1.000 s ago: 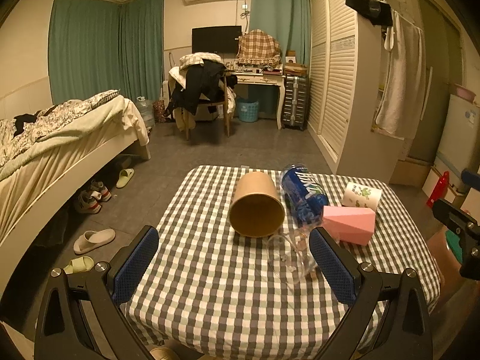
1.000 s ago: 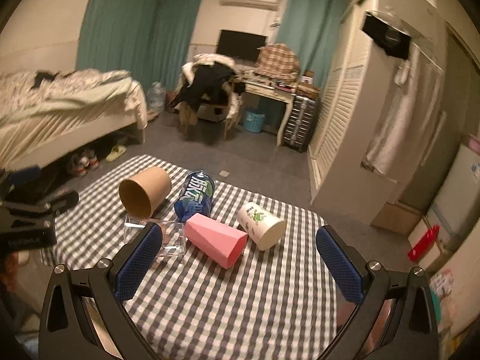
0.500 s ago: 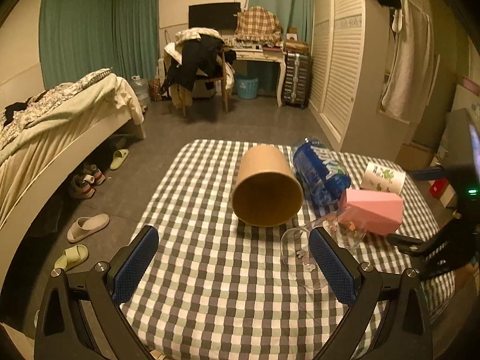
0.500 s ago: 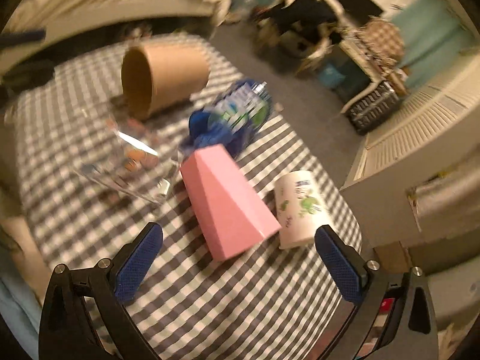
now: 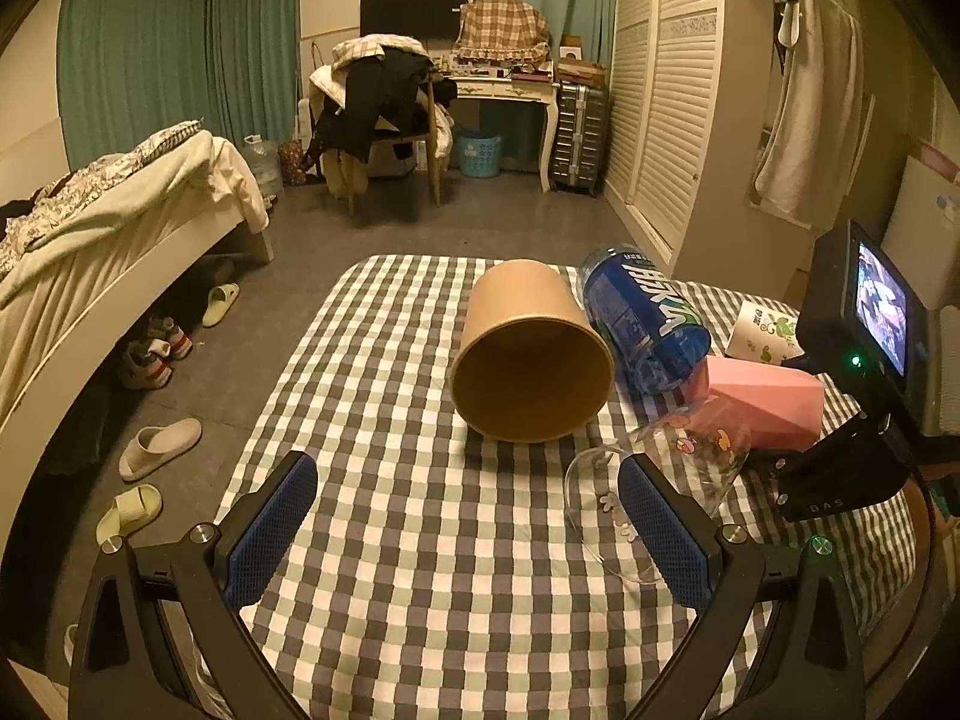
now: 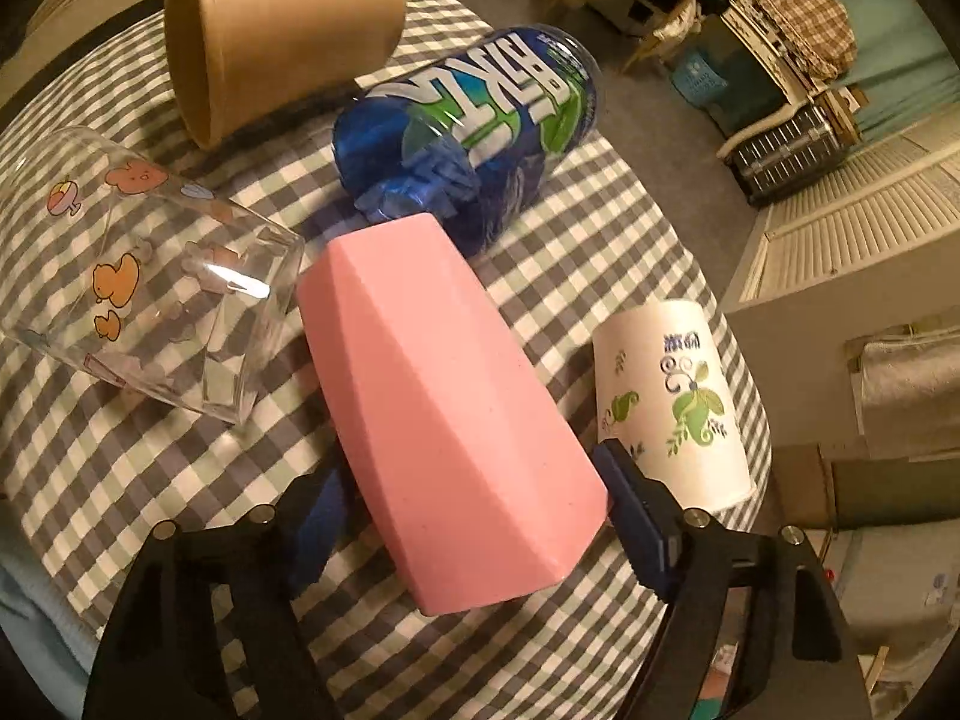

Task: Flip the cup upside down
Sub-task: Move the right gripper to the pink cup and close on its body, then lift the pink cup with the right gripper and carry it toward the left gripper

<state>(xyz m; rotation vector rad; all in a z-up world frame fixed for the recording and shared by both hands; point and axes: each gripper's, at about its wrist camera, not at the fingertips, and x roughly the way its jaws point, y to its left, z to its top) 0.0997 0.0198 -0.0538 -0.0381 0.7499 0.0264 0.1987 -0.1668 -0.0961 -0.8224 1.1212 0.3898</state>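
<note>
Your right gripper [image 6: 474,516] straddles the wide end of the pink faceted plastic cup [image 6: 444,396], a blue pad on each side of it, but whether the pads already press the wall cannot be told from here. That cup lies on its side near the right edge of the table with the grey-and-white checked cloth [image 5: 432,540], so the step in hand looks like the grasp, with the flip not yet begun.

The next move, as I judge it, calls for a firm squeeze on the pink cup, a lift off the cloth, then a turn of your wrist until the mouth faces down.

Your left gripper [image 5: 474,528] hangs spread and empty over the near edge of the table, with its right pad in front of the clear drinking glass with cartoon prints [image 5: 666,480].

That glass lies just beside the narrow end of the pink cup, and the blue plastic bottle [image 6: 480,126] appears to touch that same end. The white paper cup with green leaves [image 6: 672,396] lies close by your right pad, and the brown paper cup [image 6: 282,30] lies toward the far side. A careless lift could set the neighbours rolling.
</note>
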